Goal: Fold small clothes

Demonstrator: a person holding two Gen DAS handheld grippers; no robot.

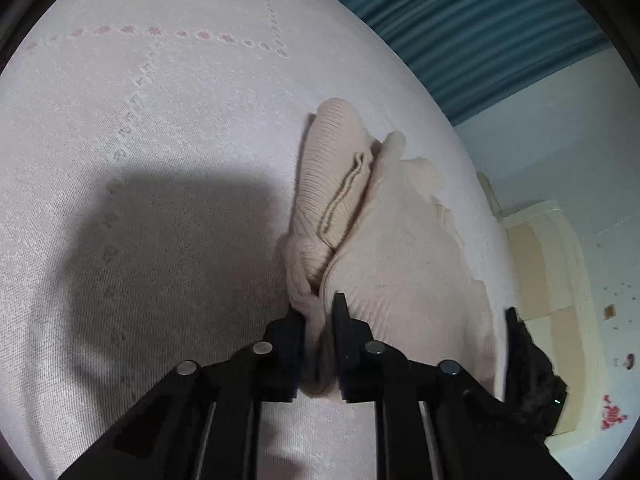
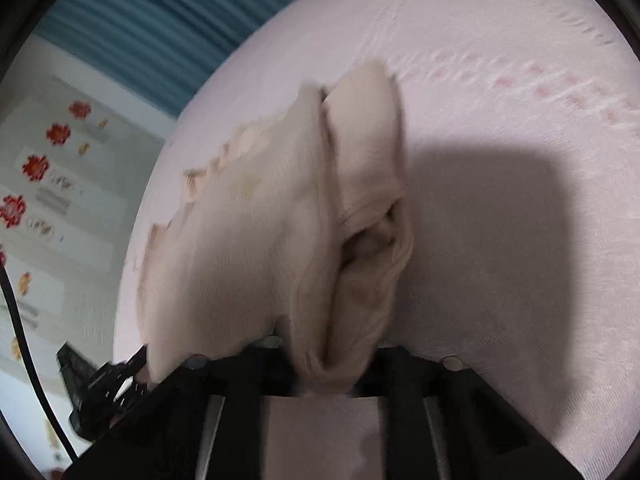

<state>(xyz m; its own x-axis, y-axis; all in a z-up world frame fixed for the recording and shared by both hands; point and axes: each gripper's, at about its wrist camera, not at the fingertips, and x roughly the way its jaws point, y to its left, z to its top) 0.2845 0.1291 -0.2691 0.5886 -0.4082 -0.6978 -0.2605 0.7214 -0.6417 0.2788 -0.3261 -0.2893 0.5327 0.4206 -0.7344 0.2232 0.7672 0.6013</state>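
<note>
Both pairs of jaws are pinched tight on the same beige knit garment [image 1: 384, 248], one gripper at each near corner of it, with bunched cloth squeezed between the black fingers. From there, going by size: a pale pink woven bedcover [image 1: 160, 140] fills most of either view, patterned with rows of small red marks, and broad dark shadows of the tools fall across it beside the cloth. Behind it runs a teal ribbed curtain [image 1: 480, 20] above a light floor, where a sheet printed with red flowers [image 2: 36, 168] lies in the right wrist view. The garment rests on the bedcover, stretched away from the cameras, ribbed, folded lengthwise on itself so that a long crease runs up its middle, with a scalloped edge along its outer side. The left gripper [image 1: 320, 312] bites a gathered fold at the near end; the right gripper [image 2: 328, 356] has a thick roll of the fabric spilling over its fingers, and that view is blurred
</note>
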